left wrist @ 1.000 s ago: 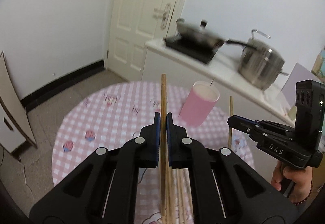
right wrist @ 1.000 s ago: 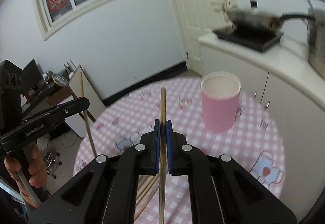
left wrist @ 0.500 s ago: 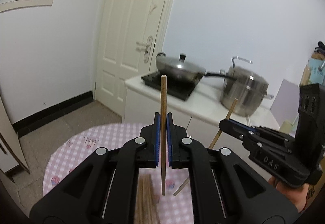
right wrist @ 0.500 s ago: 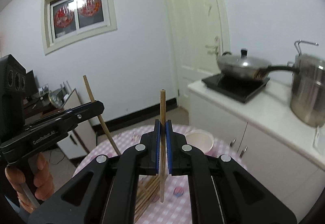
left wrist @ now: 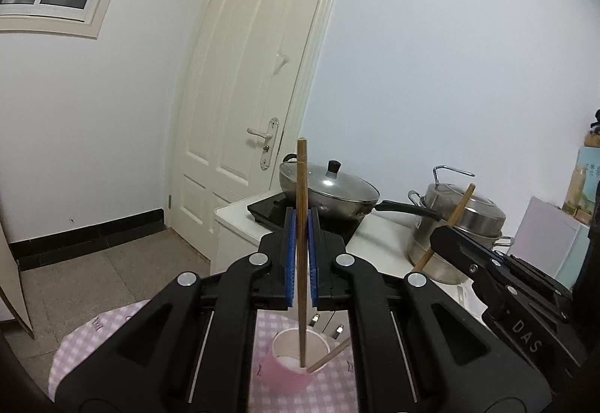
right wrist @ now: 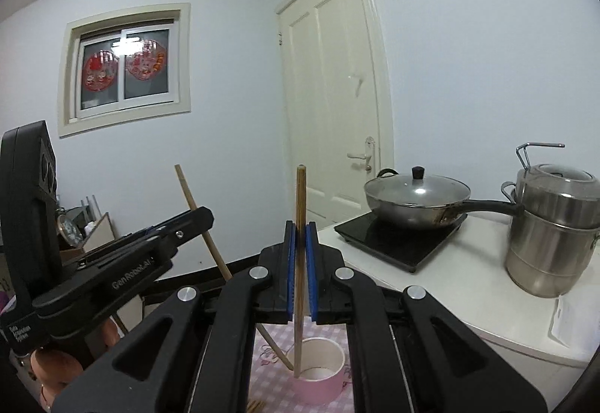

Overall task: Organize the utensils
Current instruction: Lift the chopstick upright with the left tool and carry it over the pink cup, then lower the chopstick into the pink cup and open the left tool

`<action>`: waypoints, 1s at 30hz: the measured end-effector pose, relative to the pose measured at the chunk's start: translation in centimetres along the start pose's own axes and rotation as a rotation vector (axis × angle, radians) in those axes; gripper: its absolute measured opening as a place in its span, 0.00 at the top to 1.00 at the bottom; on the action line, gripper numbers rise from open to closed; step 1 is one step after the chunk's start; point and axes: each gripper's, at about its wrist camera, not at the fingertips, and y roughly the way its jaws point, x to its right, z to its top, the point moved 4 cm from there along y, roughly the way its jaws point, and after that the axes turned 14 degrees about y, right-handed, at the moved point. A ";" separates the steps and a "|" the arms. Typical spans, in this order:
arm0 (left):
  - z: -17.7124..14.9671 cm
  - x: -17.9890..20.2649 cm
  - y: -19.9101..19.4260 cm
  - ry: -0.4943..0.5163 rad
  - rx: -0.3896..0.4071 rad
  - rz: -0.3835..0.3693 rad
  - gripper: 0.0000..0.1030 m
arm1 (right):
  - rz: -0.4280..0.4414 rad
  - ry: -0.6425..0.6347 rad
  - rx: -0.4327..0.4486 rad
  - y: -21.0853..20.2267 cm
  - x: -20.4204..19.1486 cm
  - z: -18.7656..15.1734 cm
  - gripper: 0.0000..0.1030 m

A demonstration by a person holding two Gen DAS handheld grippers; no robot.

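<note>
White walls, cream door [left wrist: 258, 94], window [right wrist: 125, 66] w/ red decals, tiled floor [left wrist: 112, 278].

Pink cup [left wrist: 285, 373], pink-checked cloth [left wrist: 330, 394].
Brown chopsticks [left wrist: 302, 225]; black tools [left wrist: 301, 252] with blue pads [left wrist: 288, 263]; white door [left wrist: 255, 75].

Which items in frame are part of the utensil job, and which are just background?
In the job:
- wooden chopstick clamped in the left gripper
- wooden chopstick clamped in the right gripper
- pink cylindrical cup, both chopstick tips at its mouth

Lying about:
- lidded steel wok
- black induction hob
- stacked steel steamer pot
- pink checked tablecloth
</note>
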 end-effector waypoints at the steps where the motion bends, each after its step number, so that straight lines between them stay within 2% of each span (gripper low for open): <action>1: -0.2 0.1 0.6 0.000 -0.001 0.004 0.94 | -0.012 -0.010 0.005 0.4 0.2 -0.2 0.96; 7: -3.2 0.2 4.0 0.002 -0.078 0.013 0.94 | -0.035 -0.006 -0.029 2.7 1.7 -1.5 0.96; 13: -6.4 0.1 6.4 0.005 -0.168 -0.002 0.94 | -0.049 0.026 -0.098 4.5 3.7 -4.7 0.96; 21: -9.2 0.5 7.1 0.040 -0.241 -0.013 0.94 | -0.077 0.050 -0.154 5.2 5.1 -7.6 0.96; 30: -10.1 0.3 6.6 0.037 -0.274 -0.039 0.93 | -0.076 0.085 -0.163 4.4 5.4 -7.6 0.95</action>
